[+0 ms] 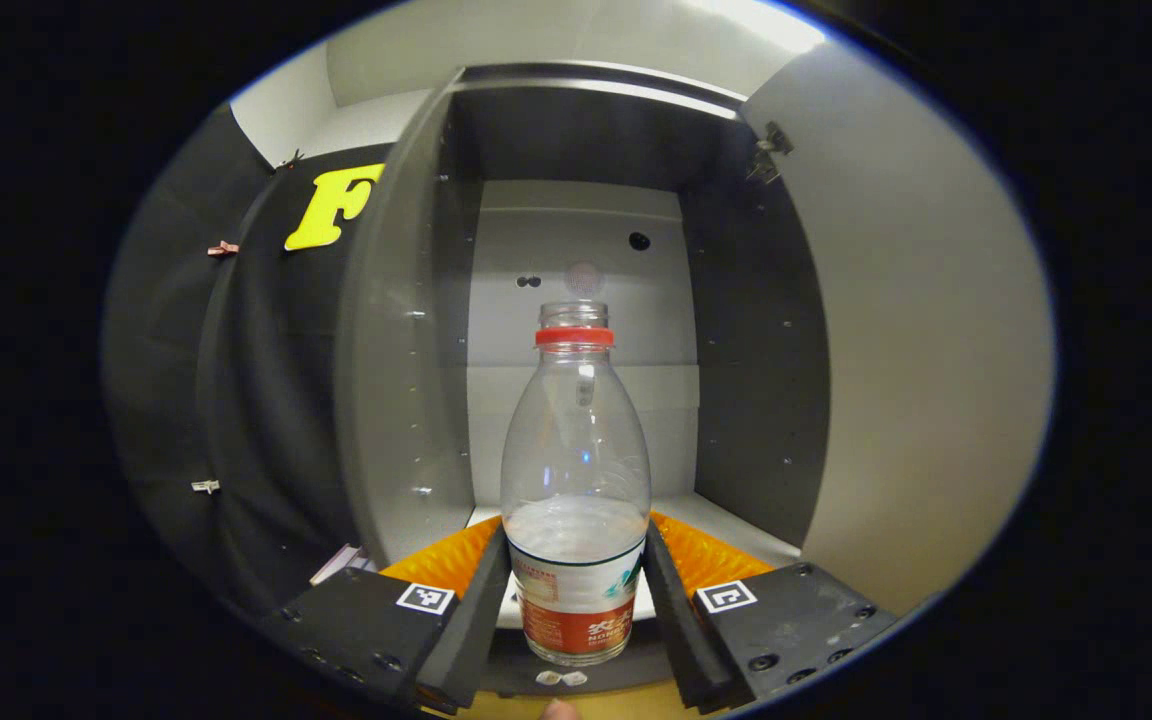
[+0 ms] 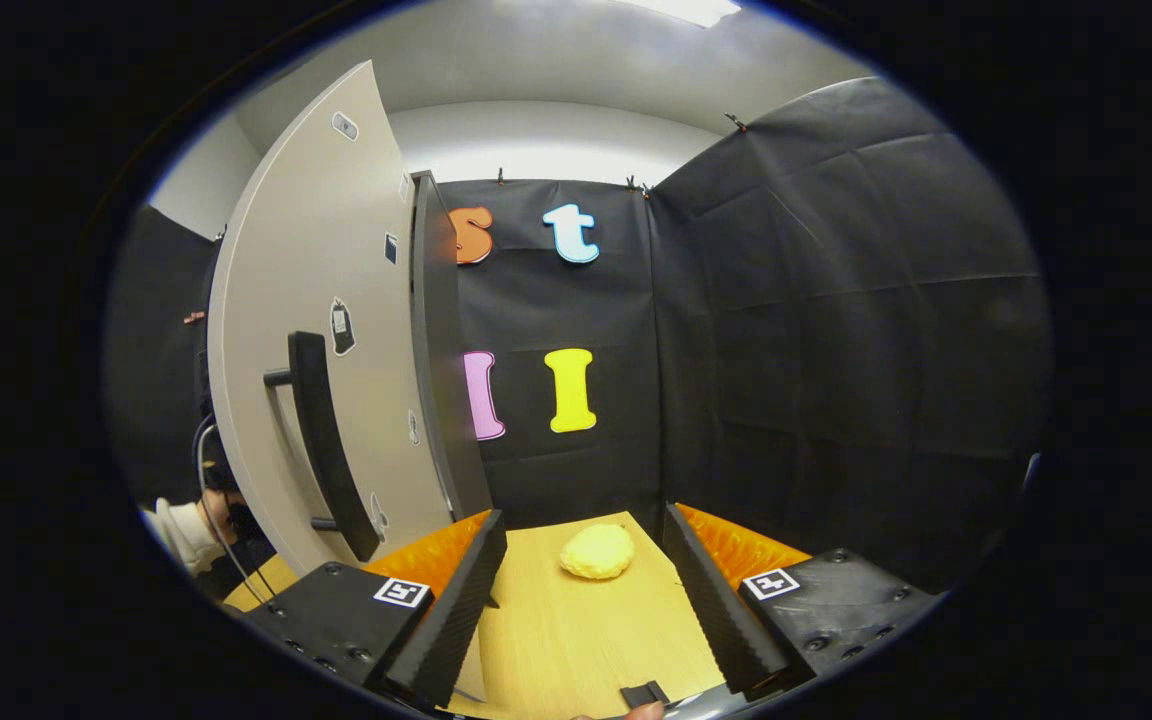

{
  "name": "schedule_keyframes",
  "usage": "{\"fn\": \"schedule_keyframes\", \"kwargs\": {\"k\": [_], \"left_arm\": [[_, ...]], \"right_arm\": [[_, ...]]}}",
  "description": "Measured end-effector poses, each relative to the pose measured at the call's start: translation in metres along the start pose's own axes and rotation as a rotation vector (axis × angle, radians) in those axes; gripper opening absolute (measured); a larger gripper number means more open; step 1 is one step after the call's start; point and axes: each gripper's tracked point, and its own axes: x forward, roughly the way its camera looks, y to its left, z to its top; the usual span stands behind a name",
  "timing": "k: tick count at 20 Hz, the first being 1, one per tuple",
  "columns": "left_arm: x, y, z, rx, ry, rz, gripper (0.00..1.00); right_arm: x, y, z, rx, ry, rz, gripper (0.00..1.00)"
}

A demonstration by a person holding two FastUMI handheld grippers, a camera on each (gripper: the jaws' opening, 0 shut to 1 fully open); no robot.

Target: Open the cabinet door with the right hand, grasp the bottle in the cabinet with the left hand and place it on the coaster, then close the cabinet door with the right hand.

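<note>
A clear plastic bottle (image 1: 576, 470) with a red neck ring, no cap and a red label stands upright between my left gripper's (image 1: 576, 610) fingers, which press on its lower sides. Behind it is the open cabinet (image 1: 576, 290) with dark side walls and a pale back. The bottle's base hangs just in front of the cabinet's shelf edge. In the right gripper view the pale cabinet door (image 2: 316, 330) stands swung open at the left, with its black bar handle (image 2: 321, 440) facing me. My right gripper (image 2: 586, 600) is open above the wooden table (image 2: 576, 640). The yellow round coaster (image 2: 596, 551) lies just ahead of it.
The opened door (image 1: 916, 340) fills the right side of the left gripper view. Black cloth walls (image 2: 836, 330) close the booth behind and to the right of the table. A person's pale sleeve (image 2: 181, 530) shows left of the door.
</note>
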Motion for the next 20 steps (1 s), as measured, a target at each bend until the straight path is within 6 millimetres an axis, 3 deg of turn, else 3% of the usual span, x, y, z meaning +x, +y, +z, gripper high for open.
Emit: {"fn": "schedule_keyframes", "kwargs": {"k": [4,9,12,14,20], "left_arm": [[-0.071,0.012,-0.024,0.027,-0.021,-0.032,0.73],[-0.138,0.036,-0.083,-0.034,0.021,0.012,0.72],[-0.164,0.055,-0.119,-0.002,-0.002,0.057,0.73],[-0.177,0.063,-0.155,0.001,0.019,0.069,0.74],[-0.198,0.063,-0.255,-0.037,0.107,0.018,0.75]], "right_arm": [[0.0,0.009,0.003,0.006,-0.009,-0.01,0.98],[-0.001,0.014,0.013,0.02,-0.038,-0.042,0.98],[-0.001,0.008,0.017,0.038,-0.047,-0.078,0.97],[0.0,0.008,0.02,0.059,-0.049,-0.091,0.97],[0.007,0.004,0.017,0.109,-0.013,-0.113,0.97]]}}
